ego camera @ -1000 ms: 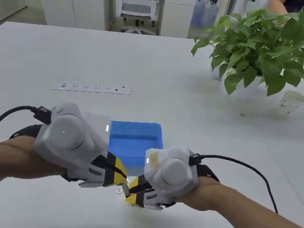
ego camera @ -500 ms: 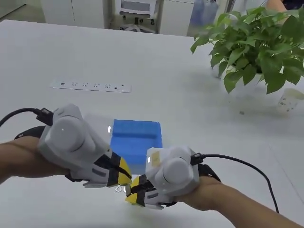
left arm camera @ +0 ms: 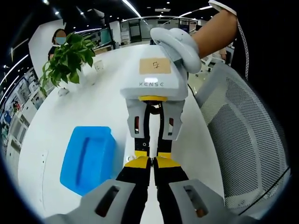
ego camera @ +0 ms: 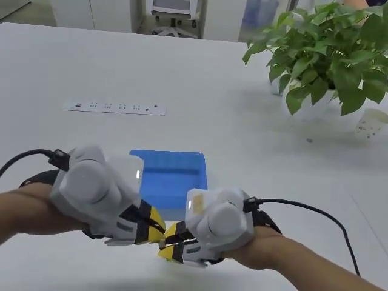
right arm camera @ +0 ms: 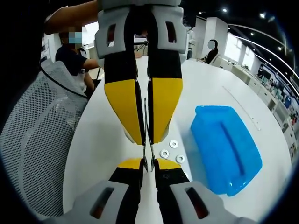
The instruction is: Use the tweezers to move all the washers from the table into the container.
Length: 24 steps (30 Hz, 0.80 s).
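My two grippers meet tip to tip at the table's near edge, left gripper [ego camera: 157, 228] and right gripper [ego camera: 165, 240]. Thin metal tweezers [right arm camera: 145, 135] run lengthwise between both pairs of yellow jaws. In the right gripper view my right gripper [right arm camera: 148, 164] is shut on their near end, and the left gripper's jaws close around them from above. In the left gripper view my left gripper [left arm camera: 151, 162] touches the right gripper's jaw tips. Three washers [right arm camera: 173, 152] lie on the table beside the tips. The blue container [ego camera: 171, 176] [right arm camera: 226, 148] [left arm camera: 88, 157] sits just beyond them.
A white power strip [ego camera: 114, 108] lies farther back on the table. A potted plant [ego camera: 330, 54] stands at the back right with a small cup [ego camera: 370, 124] beside it. A mesh chair [left arm camera: 247, 140] is at the table's near side. A cable [ego camera: 315, 212] trails from the right gripper.
The left gripper has slid right and slightly down until its tips meet the right gripper's. The washers seen between them before are now covered in the head view.
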Motion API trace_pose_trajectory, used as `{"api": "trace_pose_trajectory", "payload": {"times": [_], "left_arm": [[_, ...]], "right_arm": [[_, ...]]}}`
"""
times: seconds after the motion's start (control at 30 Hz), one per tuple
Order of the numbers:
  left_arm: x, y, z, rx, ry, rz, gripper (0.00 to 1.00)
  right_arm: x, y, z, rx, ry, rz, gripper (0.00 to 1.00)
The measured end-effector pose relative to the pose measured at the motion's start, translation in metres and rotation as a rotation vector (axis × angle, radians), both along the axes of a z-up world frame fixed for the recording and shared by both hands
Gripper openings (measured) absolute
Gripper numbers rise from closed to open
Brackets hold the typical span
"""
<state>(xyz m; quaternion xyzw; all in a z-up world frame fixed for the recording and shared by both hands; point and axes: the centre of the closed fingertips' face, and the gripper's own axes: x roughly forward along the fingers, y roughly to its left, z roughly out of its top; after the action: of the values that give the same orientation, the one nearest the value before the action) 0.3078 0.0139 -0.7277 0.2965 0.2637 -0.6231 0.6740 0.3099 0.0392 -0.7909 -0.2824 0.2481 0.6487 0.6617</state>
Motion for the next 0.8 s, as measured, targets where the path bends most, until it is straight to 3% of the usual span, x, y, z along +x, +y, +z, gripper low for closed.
{"api": "trace_pose_trajectory", "payload": {"times": [0.4, 0.8], "left_arm": [[-0.002, 0.004, 0.001, 0.03, -0.015, -0.035, 0.07], [0.01, 0.012, 0.006, 0.048, -0.038, -0.031, 0.07]], "right_arm": [[0.0, 0.003, 0.0, 0.007, -0.001, 0.009, 0.11], [0.012, 0.012, 0.004, 0.034, -0.03, -0.01, 0.12]]}}
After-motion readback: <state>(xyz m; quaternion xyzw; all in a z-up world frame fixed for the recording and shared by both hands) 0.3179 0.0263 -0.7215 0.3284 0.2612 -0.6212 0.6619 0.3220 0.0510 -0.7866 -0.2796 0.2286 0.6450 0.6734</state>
